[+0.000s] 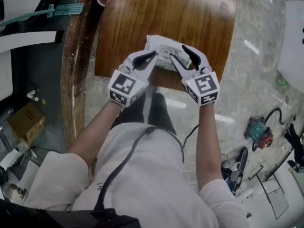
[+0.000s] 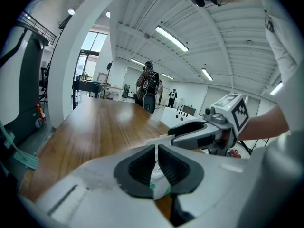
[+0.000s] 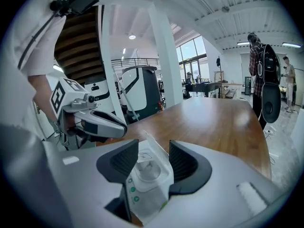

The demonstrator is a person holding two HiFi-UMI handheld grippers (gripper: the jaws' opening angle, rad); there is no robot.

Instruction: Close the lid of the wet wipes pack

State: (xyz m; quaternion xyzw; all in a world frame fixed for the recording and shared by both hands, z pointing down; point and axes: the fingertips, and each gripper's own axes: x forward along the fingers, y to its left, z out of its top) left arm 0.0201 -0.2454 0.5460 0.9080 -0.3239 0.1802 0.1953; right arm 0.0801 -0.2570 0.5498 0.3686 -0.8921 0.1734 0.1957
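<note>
Wooden desk (image 1: 142, 23) under me, and the white pack of wipes (image 3: 147, 175) is right at its near edge, caught between my two tools. My left gripper (image 2: 156, 158) has its jaws pressed together on a thin edge of the pack. My right gripper (image 3: 154, 147) has its jaws spread wide, with the pack's top end between them and neither pad pressing on it.

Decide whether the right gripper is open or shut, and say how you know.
Open. The right gripper has its fingers wide apart in its own view, with the pack showing between them.
</note>
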